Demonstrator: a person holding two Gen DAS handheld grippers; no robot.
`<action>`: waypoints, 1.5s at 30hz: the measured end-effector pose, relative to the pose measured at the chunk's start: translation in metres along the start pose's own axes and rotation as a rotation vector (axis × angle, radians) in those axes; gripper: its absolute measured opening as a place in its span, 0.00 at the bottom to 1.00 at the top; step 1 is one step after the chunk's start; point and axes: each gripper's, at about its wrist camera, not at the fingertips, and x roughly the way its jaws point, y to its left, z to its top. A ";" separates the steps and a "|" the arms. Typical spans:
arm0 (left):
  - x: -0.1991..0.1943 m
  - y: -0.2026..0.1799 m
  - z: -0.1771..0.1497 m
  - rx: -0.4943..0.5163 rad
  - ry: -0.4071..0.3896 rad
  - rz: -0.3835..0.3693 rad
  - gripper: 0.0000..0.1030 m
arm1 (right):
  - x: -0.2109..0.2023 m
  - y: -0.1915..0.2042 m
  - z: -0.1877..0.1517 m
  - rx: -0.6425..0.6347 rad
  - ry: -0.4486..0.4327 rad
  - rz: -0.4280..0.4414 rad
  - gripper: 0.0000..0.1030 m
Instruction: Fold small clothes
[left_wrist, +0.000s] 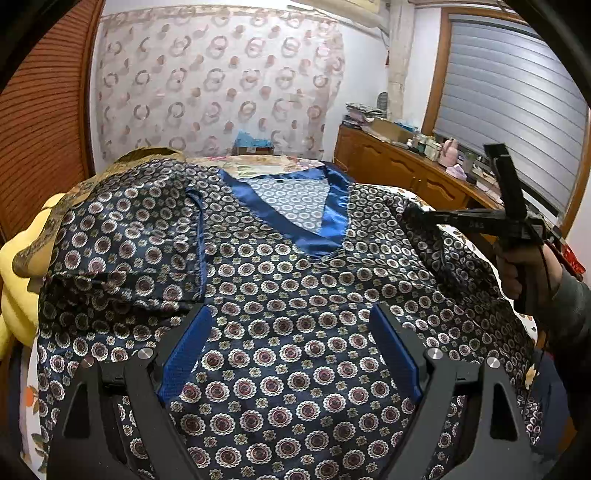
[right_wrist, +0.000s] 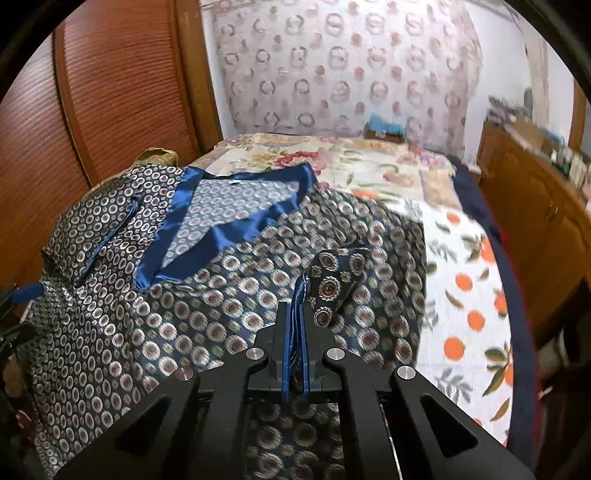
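Note:
A dark blue patterned satin top (left_wrist: 280, 295) with a bright blue V-neck band (left_wrist: 332, 221) lies spread on the bed. Its left sleeve is folded inward over the body. My left gripper (left_wrist: 291, 332) is open and empty, hovering over the lower middle of the top. My right gripper (right_wrist: 294, 317) is shut on the right sleeve's edge (right_wrist: 332, 280) and holds it lifted over the body. The top also shows in the right wrist view (right_wrist: 221, 288). The right gripper appears at the right in the left wrist view (left_wrist: 417, 214).
A floral and orange-print bedspread (right_wrist: 461, 295) covers the bed. A wooden cabinet (left_wrist: 399, 166) with clutter stands at the right. A ribbed wooden door (left_wrist: 40, 122) is at the left. A yellow cloth (left_wrist: 14, 280) lies at the bed's left edge.

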 end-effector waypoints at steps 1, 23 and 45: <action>-0.001 0.000 0.000 0.000 0.001 0.002 0.85 | -0.001 0.005 0.003 -0.007 -0.006 -0.001 0.04; 0.007 0.059 0.048 0.012 -0.017 0.092 0.85 | 0.049 -0.040 0.024 0.029 0.091 -0.174 0.54; 0.044 0.166 0.117 -0.034 0.077 0.233 0.85 | 0.081 -0.068 0.032 0.060 0.088 -0.152 0.63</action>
